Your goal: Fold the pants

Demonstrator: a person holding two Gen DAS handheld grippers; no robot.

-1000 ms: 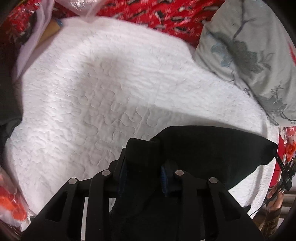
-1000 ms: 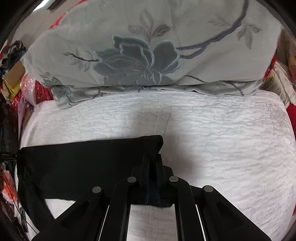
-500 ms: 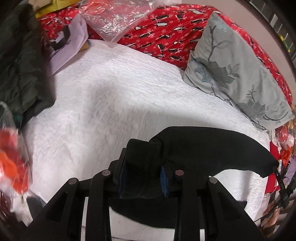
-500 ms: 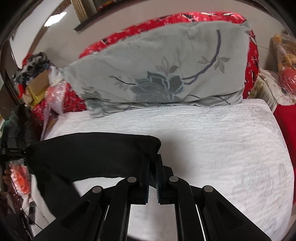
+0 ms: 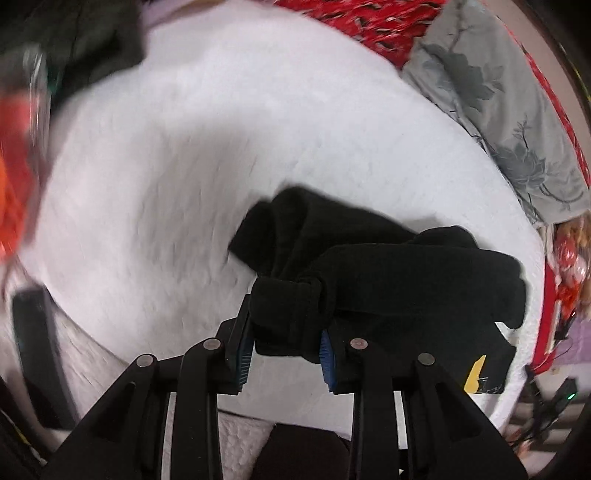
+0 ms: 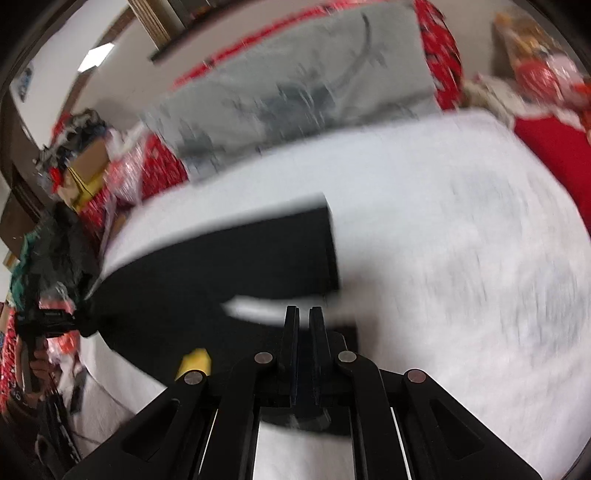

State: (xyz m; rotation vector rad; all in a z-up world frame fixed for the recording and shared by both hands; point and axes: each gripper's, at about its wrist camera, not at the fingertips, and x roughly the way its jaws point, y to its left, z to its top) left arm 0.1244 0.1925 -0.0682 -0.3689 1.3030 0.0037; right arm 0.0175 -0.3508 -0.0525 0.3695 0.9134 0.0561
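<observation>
Pants: the black pants (image 5: 388,273) hang and drape over the white quilted bedspread (image 5: 184,155), bunched near the left tool and stretched toward the far right; in the right wrist view they (image 6: 229,266) form a broad dark sheet with one squared end lying on the bedspread (image 6: 461,240).
Label: a yellow tag (image 5: 474,373) shows on a lower flap of the cloth, also seen from the right (image 6: 194,363).
Progress: judged from the lie of the cloth, one layer seems already brought over another, so a fold looks under way but not laid flat; the bundle at the left is rumpled, and smoothing plus at least one more fold appear to be left.
Left gripper: the left gripper (image 5: 286,343) pinches a thick wad of the pants, its blue pads (image 5: 243,354) partly spread by the bulk of cloth between them.
Right gripper: the right gripper (image 6: 303,332) has its fingers pressed nearly together with only a thin slit; dark cloth lies at their base, so it seems to clamp a thin edge of the pants, though blur makes this less than certain.
Relation: the pants span between both tools, each at one end of the cloth.
Surroundings: a grey floral pillow (image 5: 509,122) lies at the bed's far edge, on a red patterned blanket (image 5: 376,22).
</observation>
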